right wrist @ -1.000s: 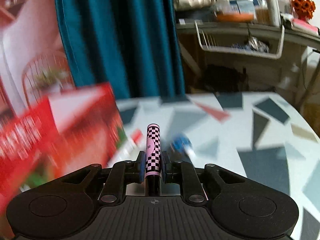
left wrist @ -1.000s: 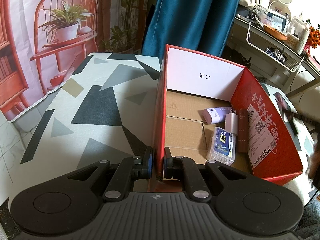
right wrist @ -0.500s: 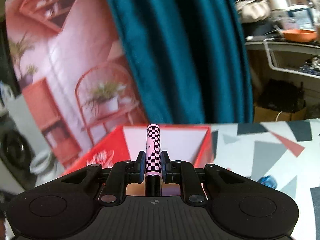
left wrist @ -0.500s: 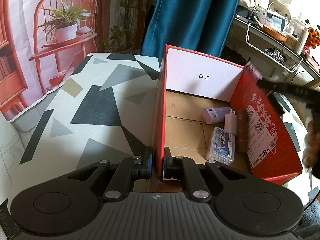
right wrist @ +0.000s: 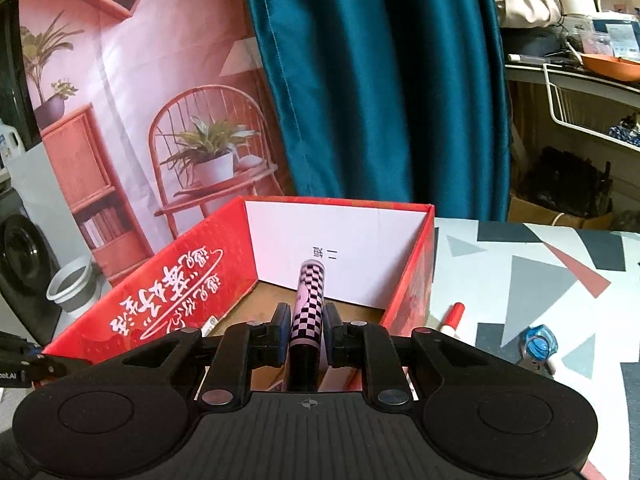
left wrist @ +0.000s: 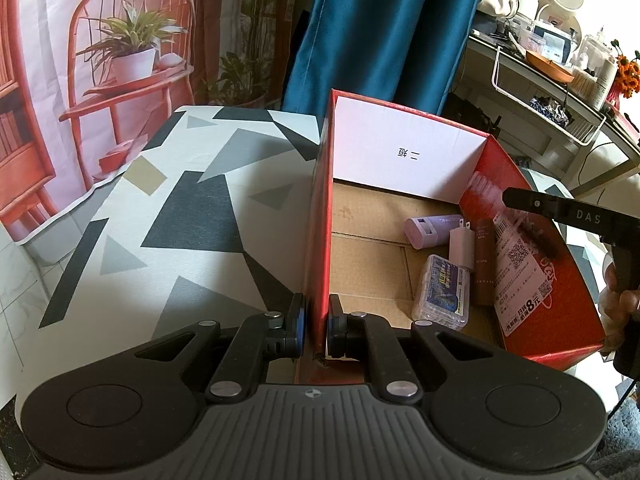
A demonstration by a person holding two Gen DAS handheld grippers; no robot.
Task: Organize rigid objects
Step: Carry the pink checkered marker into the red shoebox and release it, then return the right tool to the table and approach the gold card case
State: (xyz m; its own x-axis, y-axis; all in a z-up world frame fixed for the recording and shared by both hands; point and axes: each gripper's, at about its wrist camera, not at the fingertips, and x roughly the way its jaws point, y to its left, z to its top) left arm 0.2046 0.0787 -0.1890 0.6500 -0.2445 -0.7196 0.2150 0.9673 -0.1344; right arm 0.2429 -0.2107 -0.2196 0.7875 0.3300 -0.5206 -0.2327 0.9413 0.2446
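Checkered tube (right wrist: pixel 308 304) loose between just-parting right gripper (right wrist: pixel 306 330) jaws over red box (left wrist: pixel 540 280); left gripper (left wrist: pixel 316 326) clamps box wall.

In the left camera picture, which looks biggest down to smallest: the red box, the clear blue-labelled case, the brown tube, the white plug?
1. Red box.
2. Clear blue-labelled case and brown tube: roughly alike, and the case lies nearer the camera, so unranked.
3. White plug.

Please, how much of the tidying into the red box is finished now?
Done: four items lie in the red box, among them a clear case. In hand: left tongs clamp the box wall; right tongs' jaws have just been opening, checkered tube between them, above the box. Left: red marker and blue object on the table.
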